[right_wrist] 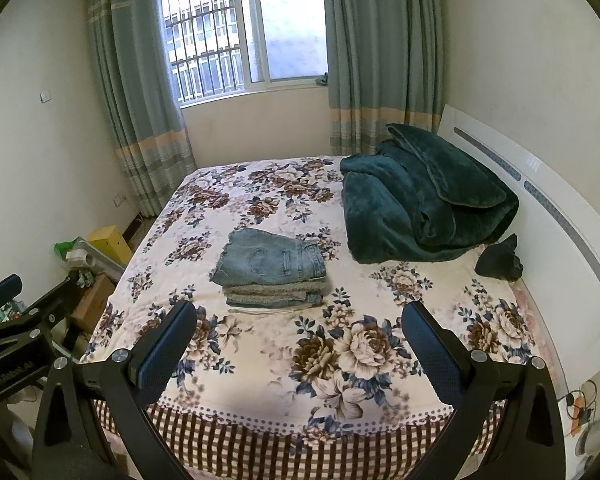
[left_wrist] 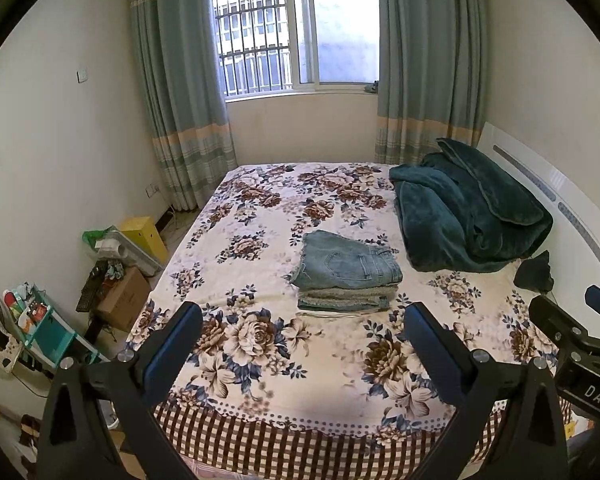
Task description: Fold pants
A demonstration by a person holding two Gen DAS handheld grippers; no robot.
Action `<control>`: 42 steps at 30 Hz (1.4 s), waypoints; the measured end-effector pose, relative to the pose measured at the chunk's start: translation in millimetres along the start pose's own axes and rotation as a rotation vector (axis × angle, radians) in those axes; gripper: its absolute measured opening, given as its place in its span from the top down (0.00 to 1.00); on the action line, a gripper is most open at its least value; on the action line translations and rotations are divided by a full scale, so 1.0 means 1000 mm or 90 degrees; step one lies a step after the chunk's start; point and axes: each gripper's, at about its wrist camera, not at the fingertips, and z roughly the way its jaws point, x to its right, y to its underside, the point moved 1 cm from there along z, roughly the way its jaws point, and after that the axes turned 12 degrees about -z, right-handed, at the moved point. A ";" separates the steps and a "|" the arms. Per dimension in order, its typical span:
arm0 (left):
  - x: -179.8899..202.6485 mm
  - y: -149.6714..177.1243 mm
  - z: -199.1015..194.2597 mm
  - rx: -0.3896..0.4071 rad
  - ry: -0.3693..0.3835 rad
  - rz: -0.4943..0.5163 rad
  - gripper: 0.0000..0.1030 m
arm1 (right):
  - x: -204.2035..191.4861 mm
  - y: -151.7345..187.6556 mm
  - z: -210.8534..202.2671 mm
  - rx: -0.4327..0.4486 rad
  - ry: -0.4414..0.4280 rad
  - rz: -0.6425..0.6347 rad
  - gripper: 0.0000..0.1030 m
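pants [left_wrist: 346,270] folded on bed [left_wrist: 260,360]; left gripper [left_wrist: 302,344] agape, empty; right gripper [right_wrist: 300,344] agape, empty

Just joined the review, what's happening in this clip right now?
Nothing is being handled at this moment. The left gripper and right gripper are both open and empty, held above the near edge of the floral bed. The jeans lie folded on top of a small stack of folded clothes mid-bed, beside a rumpled green blanket. The fold looks finished.

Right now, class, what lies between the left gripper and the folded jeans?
Only bare floral bedspread lies between the left gripper and the folded jeans; the left wrist view shows it, with fingers apart.
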 end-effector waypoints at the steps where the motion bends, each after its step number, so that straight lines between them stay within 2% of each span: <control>1: 0.000 0.000 0.000 0.001 0.000 0.000 0.00 | 0.000 0.000 0.000 0.000 -0.001 0.000 0.00; 42: 0.010 -0.002 -0.004 0.007 0.003 0.002 0.00 | 0.006 0.003 0.000 0.002 -0.005 0.001 0.00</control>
